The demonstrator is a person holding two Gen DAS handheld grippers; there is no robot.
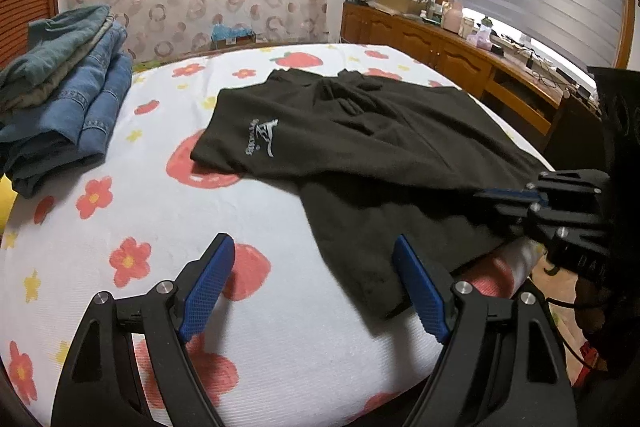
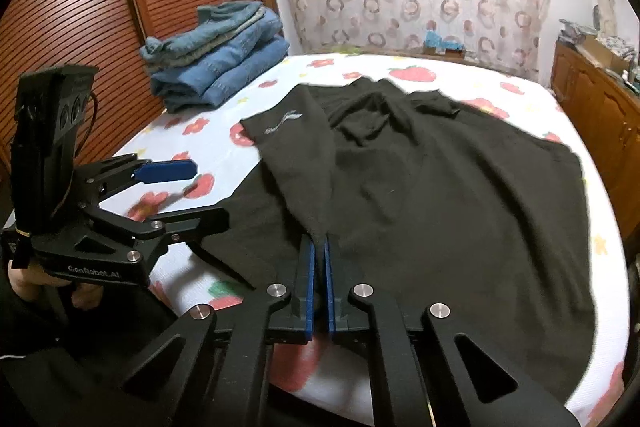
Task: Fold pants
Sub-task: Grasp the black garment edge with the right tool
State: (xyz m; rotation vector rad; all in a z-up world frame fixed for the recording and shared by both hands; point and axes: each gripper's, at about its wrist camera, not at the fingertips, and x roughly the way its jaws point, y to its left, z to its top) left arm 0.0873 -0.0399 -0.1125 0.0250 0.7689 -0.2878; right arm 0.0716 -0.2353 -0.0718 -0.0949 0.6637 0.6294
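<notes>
Pants (image 2: pixel 420 187) black, spread across bed (image 2: pixel 224 163), small grey logo facing up. Right gripper (image 2: pixel 319 247) has blue pads pinched together on fold of pants fabric at near edge. Left gripper (image 1: pixel 314 259) jaws wide apart, hovering over sheet, 1 finger (image 1: pixel 418 291) just over pants hem, nothing held. Sheet white with red flowers, strawberries. Stack of folded jeans (image 1: pixel 68 99) sits at far corner, well apart from pants. Wooden dresser (image 1: pixel 440 51) beside bed.
</notes>
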